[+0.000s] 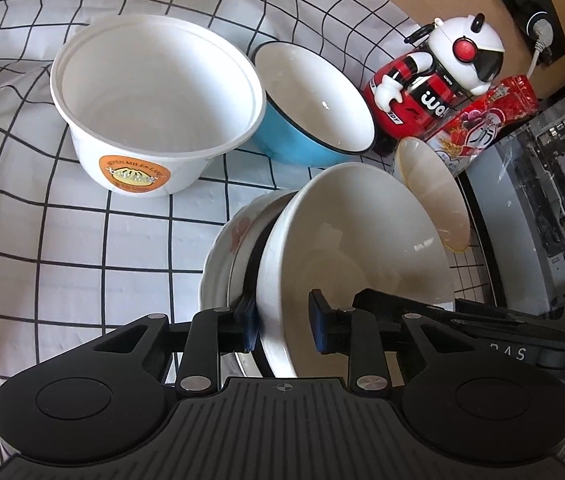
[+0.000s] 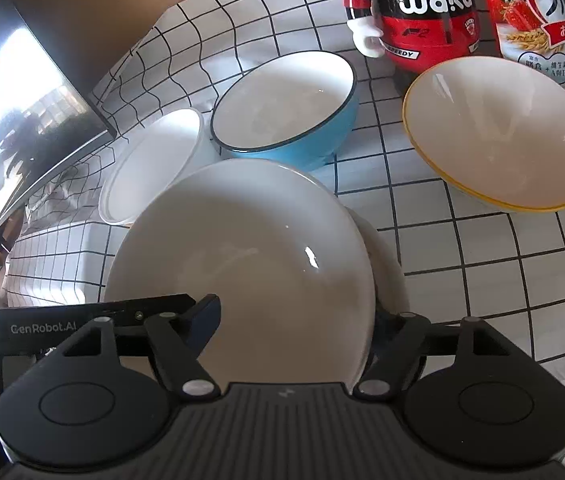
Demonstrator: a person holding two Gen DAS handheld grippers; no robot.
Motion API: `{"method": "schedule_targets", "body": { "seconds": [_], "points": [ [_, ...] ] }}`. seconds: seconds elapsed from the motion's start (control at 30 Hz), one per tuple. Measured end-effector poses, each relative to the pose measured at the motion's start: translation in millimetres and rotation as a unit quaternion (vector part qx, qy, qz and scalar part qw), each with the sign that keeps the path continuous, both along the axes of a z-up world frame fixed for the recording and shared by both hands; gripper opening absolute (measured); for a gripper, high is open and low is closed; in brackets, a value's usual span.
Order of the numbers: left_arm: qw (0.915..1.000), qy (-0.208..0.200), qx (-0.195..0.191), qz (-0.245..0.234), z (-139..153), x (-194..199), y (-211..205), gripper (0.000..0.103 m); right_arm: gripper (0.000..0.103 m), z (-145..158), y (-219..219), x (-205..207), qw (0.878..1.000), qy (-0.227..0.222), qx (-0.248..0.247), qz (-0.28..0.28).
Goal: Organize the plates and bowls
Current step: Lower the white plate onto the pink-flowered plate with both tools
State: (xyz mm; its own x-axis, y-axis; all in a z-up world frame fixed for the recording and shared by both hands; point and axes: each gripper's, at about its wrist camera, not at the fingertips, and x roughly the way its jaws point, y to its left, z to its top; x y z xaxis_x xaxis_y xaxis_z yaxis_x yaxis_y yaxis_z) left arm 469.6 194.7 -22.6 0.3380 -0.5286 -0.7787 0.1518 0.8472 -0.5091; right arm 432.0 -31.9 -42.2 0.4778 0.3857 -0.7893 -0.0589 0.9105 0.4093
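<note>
A large white bowl (image 1: pixel 358 248) (image 2: pixel 250 256) rests tilted on a plate with a red pattern (image 1: pixel 230 236); the plate's edge (image 2: pixel 392 276) peeks out on the right. My left gripper (image 1: pixel 285 324) straddles the bowl's near rim. Its left pad (image 1: pixel 251 330) lies against the outside and its right pad (image 1: pixel 319 320) stands inside, a gap away from the wall. My right gripper (image 2: pixel 294 324) straddles the rim at another spot, jaws wide. One blue pad (image 2: pixel 207 314) is inside the bowl and the other is hidden behind the rim.
On the grid-pattern cloth (image 1: pixel 82 264) stand a white plastic tub with an orange sticker (image 1: pixel 154 100) (image 2: pixel 150 168), a blue bowl (image 1: pixel 310 96) (image 2: pixel 282 108) and a yellow-rimmed bowl (image 1: pixel 434 196) (image 2: pixel 498 132). A red robot figure (image 2: pixel 426 12) and a cereal bag (image 2: pixel 542 12) stand behind.
</note>
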Motion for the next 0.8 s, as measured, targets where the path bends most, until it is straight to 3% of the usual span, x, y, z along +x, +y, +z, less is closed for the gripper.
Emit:
{"method": "schedule_targets", "body": {
  "seconds": [0.57,0.67,0.8],
  "points": [
    [1.0000,-0.008,0.000,-0.002,0.2,-4.9,0.0,0.029,0.081,-3.1,-10.0,-1.5,0.999,-0.028,0.044,-0.002],
    [1.0000,-0.007,0.002,-0.005,1.6,-5.8,0.0,0.029,0.081,0.8,-4.1,-1.2,0.999,-0.019,0.021,0.015],
    [0.9997,-0.016,0.016,-0.007,4.6,-8.2,-2.5,0.029,0.081,12.1,17.2,-7.0,0.996,-0.039,-0.064,0.053]
  ]
}}
